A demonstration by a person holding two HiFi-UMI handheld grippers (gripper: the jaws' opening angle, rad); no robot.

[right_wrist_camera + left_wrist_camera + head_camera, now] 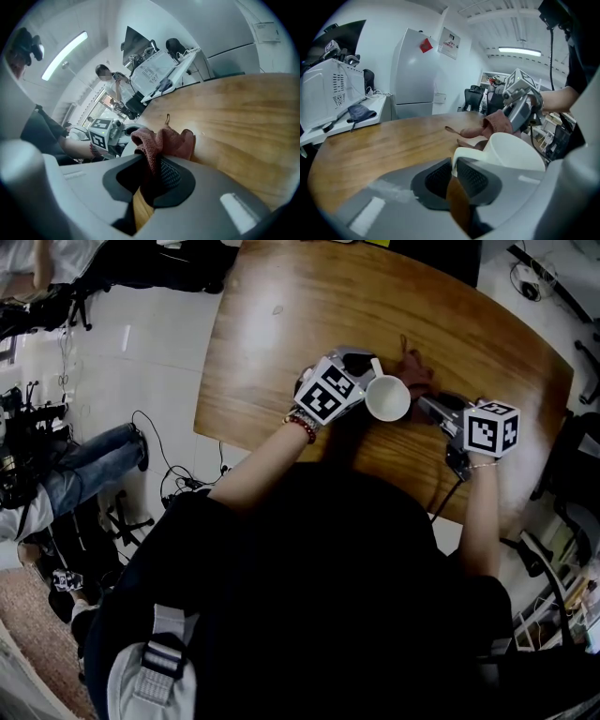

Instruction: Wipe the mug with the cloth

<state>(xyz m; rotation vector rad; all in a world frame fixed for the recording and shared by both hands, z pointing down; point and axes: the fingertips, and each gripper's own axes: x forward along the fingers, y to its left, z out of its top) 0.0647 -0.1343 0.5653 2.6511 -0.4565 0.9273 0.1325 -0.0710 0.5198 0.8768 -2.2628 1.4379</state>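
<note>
With left tool (453, 171) clamped on mug (513, 152) handle, sweep cloth (164, 140) (pinched in right tool (157, 171)) round from 2 o'clock.

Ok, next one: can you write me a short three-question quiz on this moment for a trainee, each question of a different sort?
1. True or false: the left gripper grips the mug by its handle.
2. What does the right gripper hold? A) a sponge B) a reddish cloth C) nothing
3. Fill in: the tabletop under the mug looks to be made of ____.

Key: 1 true; 2 B; 3 wood.
</note>
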